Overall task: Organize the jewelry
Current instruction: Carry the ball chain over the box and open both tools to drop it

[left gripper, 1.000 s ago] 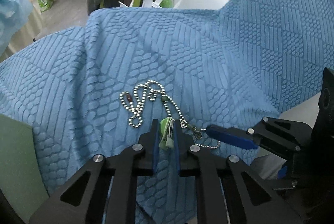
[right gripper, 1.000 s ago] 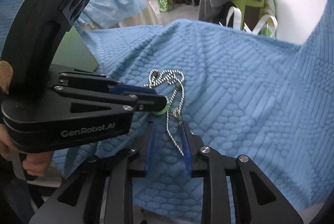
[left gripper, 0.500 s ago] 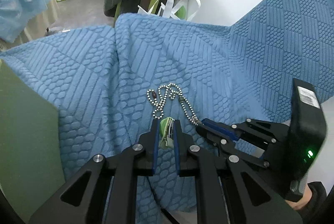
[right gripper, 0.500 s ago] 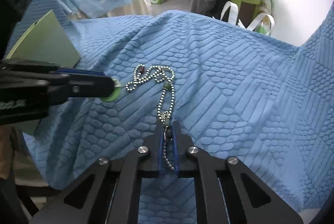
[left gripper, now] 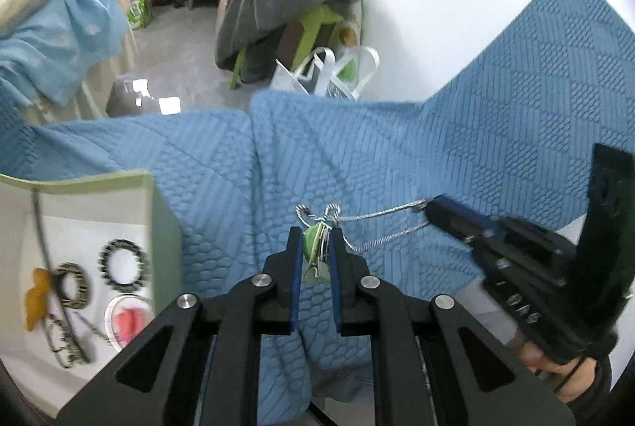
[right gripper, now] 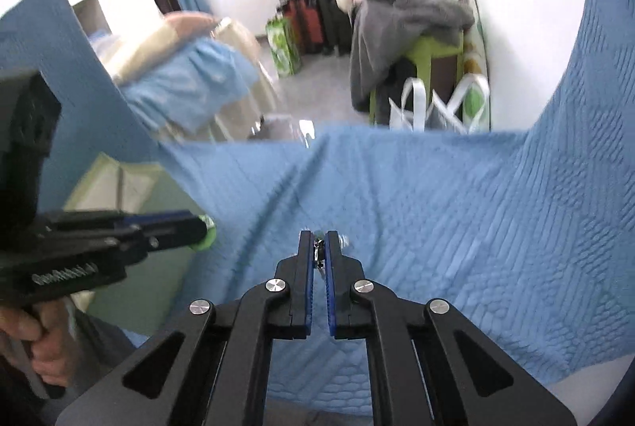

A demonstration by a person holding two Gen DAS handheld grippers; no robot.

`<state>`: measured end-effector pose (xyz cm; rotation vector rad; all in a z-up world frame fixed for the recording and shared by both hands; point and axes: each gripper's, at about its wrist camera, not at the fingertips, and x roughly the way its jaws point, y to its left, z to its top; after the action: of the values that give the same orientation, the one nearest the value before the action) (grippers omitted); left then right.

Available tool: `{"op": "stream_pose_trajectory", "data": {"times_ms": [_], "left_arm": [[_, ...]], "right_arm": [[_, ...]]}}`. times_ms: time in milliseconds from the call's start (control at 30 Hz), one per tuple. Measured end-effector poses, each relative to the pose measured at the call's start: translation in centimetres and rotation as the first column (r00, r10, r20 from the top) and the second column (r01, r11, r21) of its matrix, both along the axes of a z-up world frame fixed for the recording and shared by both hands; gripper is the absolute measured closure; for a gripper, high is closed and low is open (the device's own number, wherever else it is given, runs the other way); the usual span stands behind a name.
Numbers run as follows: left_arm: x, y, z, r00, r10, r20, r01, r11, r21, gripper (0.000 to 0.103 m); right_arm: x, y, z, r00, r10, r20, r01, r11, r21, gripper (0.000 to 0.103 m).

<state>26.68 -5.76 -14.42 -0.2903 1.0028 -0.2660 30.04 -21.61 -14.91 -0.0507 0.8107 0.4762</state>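
At the far left of the left wrist view stands an open green box (left gripper: 156, 223) with a white inside – in it lie two dark beaded bracelets (left gripper: 121, 261), a round case with a pink middle (left gripper: 127, 321), an orange piece (left gripper: 35, 297) and a tangle of thin chain (left gripper: 65, 342), all blurred. The box rests on a blue textured blanket (left gripper: 397, 156) that covers the whole work surface.

In the middle, the left gripper (left gripper: 315, 247) is pinched on a green pendant (left gripper: 311, 245), its blue pads pressed against both flat sides. From the pendant, the ball-chain necklace (left gripper: 381, 215) loops beyond the fingertips and then runs in two taut strands to the right, clear of the blanket.

At the right, those strands end in the right gripper (left gripper: 430, 206), whose jaws are pressed together on the chain. In its own view the right gripper's pads sit nearly closed with a short bit of chain and clasp between them – the rest is too blurred to follow. A hand (right gripper: 37, 336) grips the left tool's handle at the lower left there.
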Motion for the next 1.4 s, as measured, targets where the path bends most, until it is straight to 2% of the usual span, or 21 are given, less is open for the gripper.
{"op": "stream_pose_trajectory", "data": {"times_ms": [133,200,467,667,833,900,1033,1100,1300,1400], "left_arm": [[-0.6,1.9,2.9,0.999,0.033,0.042,-0.034,0.999,0.009,0.090],[-1.1,3.0,4.3,0.997,0.047,0.055,-0.048,0.999,0.018,0.090],[-2.9,7.6,10.2,0.987,0.092,0.134,-0.103,0.992,0.073,0.090],[-4.4,11.1,11.4,0.980,0.132,0.152,-0.146,0.986,0.083,0.090],[-5.1,13.4,10.8,0.979,0.147,0.144,-0.160,0.983,0.086,0.090],[-5.4,14.3,10.2,0.979,0.152,0.137,-0.165,0.983,0.086,0.090],[-6.0,15.7,8.4,0.980,0.164,0.114,-0.173,0.982,0.076,0.090],[-6.2,16.2,7.2,0.981,0.166,0.098,-0.174,0.981,0.082,0.090],[-6.9,16.9,3.1,0.983,0.178,0.033,-0.180,0.981,0.074,0.090],[-7.4,17.1,1.2,0.982,0.189,-0.006,-0.188,0.980,0.062,0.090]], "right_arm": [[-0.9,1.8,4.5,0.997,0.016,0.077,-0.018,1.000,0.023,0.100],[-1.3,3.0,6.4,0.993,0.026,0.114,-0.026,1.000,0.003,0.100],[-3.2,6.3,12.9,0.981,0.035,0.191,-0.044,0.998,0.048,0.100],[-5.3,10.5,17.4,0.959,0.092,0.269,-0.105,0.994,0.035,0.100],[-6.1,13.2,19.3,0.955,0.110,0.275,-0.138,0.987,0.084,0.099],[-6.3,14.0,19.2,0.958,0.121,0.261,-0.153,0.983,0.105,0.099],[-6.4,15.6,17.2,0.969,0.132,0.208,-0.158,0.981,0.115,0.099],[-6.4,16.3,15.4,0.976,0.135,0.173,-0.155,0.982,0.111,0.099],[-6.6,18.0,7.6,0.990,0.135,0.025,-0.137,0.988,0.068,0.099],[-7.0,18.6,4.6,0.991,0.132,-0.017,-0.132,0.991,0.027,0.099]]}}
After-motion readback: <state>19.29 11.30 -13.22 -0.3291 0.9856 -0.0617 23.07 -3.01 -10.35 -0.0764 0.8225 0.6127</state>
